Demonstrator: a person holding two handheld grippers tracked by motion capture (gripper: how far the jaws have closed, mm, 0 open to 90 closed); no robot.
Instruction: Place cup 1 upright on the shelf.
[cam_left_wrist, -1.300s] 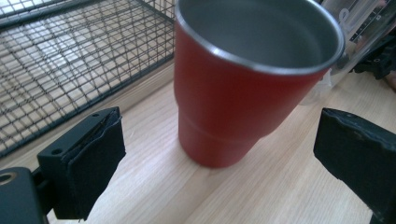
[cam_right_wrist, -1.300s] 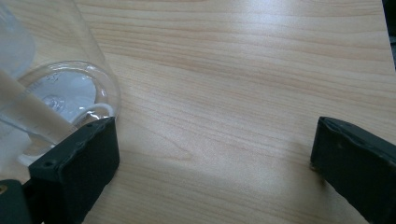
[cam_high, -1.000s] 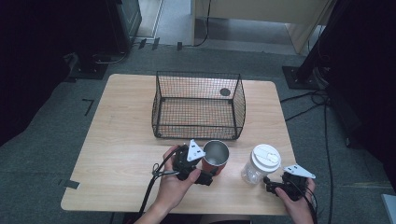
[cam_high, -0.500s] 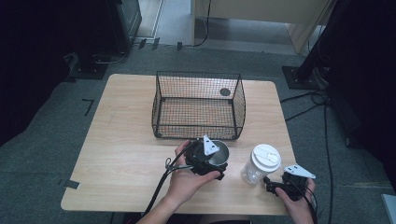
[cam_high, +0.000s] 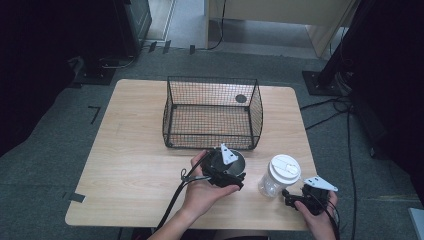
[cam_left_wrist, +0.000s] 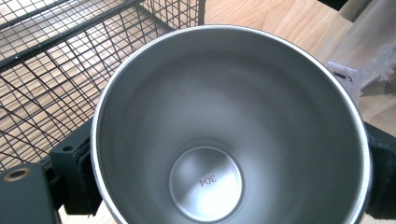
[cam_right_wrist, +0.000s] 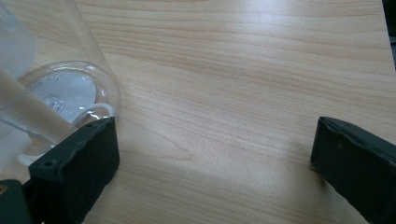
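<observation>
The main risk, as I judge it, is the steel cup slipping or tipping as it goes toward the wire basket: its wall is smooth and tapered, and the left gripper has it only by the sides, so a loose squeeze or a quick swing could let it slide down between the jaws. A second hazard is the basket's near wall, which stands just beyond the cup; if the lift is too low the cup would likely catch the top wire and twist in the grip. In the left gripper view the jaws stand wide, one black pad on each side of the cup and pressed against its outer wall, the cup's open mouth facing the camera with the stamped bottom visible, so I read them as clamped on it. The right gripper rests low over the desk with its jaws well apart and nothing between them; the clear plastic cup with its white lid stands just outside one jaw, touching or almost touching that pad, and a careless nudge there could knock it over.
</observation>
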